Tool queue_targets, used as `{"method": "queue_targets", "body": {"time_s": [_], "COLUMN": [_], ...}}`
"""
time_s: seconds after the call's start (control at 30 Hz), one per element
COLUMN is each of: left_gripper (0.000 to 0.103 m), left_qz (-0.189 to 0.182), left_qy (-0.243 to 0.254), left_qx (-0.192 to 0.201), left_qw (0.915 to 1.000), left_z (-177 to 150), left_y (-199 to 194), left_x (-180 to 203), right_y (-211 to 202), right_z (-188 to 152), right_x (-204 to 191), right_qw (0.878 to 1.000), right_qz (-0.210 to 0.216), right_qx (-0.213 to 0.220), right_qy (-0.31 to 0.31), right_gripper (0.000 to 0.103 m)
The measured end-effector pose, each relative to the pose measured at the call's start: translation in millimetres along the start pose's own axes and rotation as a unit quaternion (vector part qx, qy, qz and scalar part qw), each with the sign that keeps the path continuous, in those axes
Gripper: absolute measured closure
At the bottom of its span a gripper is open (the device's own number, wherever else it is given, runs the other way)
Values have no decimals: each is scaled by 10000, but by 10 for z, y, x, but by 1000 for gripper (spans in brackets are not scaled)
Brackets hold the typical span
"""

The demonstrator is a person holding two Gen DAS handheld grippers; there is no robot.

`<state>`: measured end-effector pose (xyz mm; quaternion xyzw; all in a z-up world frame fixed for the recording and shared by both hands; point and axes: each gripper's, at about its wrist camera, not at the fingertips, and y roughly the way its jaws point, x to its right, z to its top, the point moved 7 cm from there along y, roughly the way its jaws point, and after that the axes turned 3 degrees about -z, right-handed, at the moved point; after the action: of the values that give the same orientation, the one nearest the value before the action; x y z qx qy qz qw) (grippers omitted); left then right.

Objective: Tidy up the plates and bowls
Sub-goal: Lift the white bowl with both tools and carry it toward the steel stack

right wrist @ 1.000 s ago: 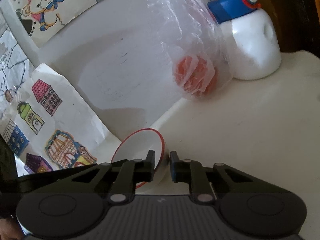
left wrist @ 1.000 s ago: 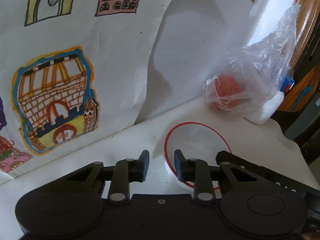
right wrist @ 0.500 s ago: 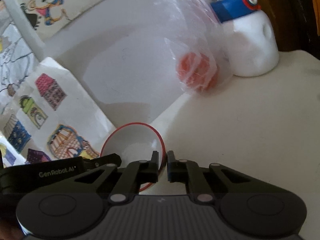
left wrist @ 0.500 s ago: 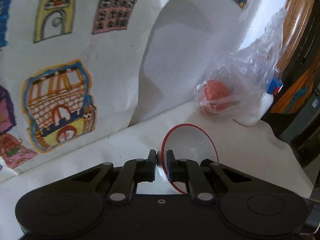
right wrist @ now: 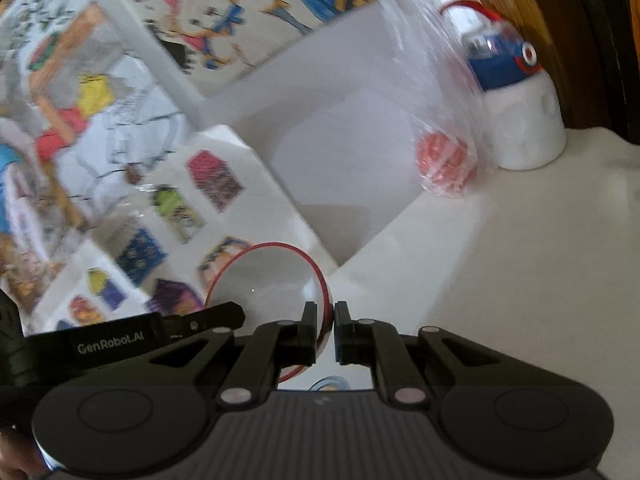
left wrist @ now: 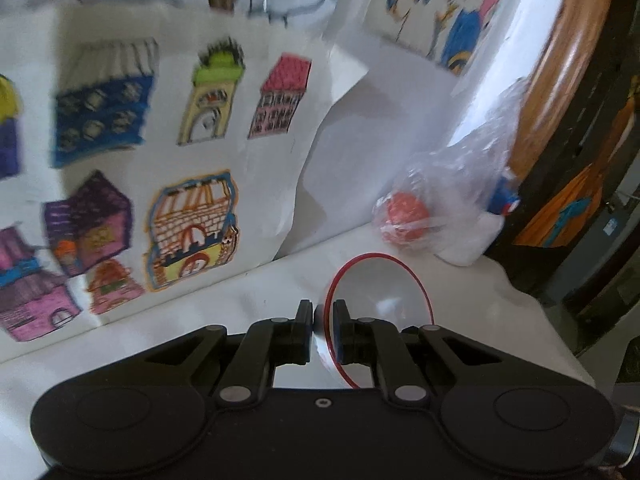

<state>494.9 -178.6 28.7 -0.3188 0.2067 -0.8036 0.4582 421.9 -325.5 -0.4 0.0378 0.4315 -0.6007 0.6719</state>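
Observation:
A white bowl with a red rim (left wrist: 380, 292) is held off the white table between both grippers. My left gripper (left wrist: 322, 320) is shut on the bowl's left rim. In the right wrist view the same bowl (right wrist: 268, 280) shows tilted, and my right gripper (right wrist: 325, 320) is shut on its right rim. The left gripper's black body shows at the left of the right wrist view (right wrist: 120, 344). The bowl's underside is hidden.
Children's drawings of houses (left wrist: 192, 224) lean against the wall behind the white table (right wrist: 500, 280). A clear plastic bag with a red-orange ball (left wrist: 404, 216) and a white jug with a blue cap (right wrist: 520, 120) stand at the back right. The table edge drops off at the right.
The left gripper shut on the bowl's rim, and both grippers have lifted the bowl up off the table. The views have risen and show more of the drawings.

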Motion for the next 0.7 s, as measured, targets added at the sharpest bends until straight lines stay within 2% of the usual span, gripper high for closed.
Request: {"method": "queue_targets", "body": {"time_s": [0.27, 0.7], "left_gripper": [93, 93], "left_qz": [-169, -391], "left_qy": [-5, -143], "left_qx": [240, 372], "left_qw": [9996, 9984], "left_z": [-181, -751], "left_y": [-792, -1793], "left_x": [71, -39], "right_y": [-593, -1286], "right_z": [-169, -867], "right_x": [-372, -838], "right_qw": [9993, 9957], "right_qz": [34, 174], "right_qx": [-81, -484], "right_qy": [-356, -764], "right_gripper": [94, 93]}}
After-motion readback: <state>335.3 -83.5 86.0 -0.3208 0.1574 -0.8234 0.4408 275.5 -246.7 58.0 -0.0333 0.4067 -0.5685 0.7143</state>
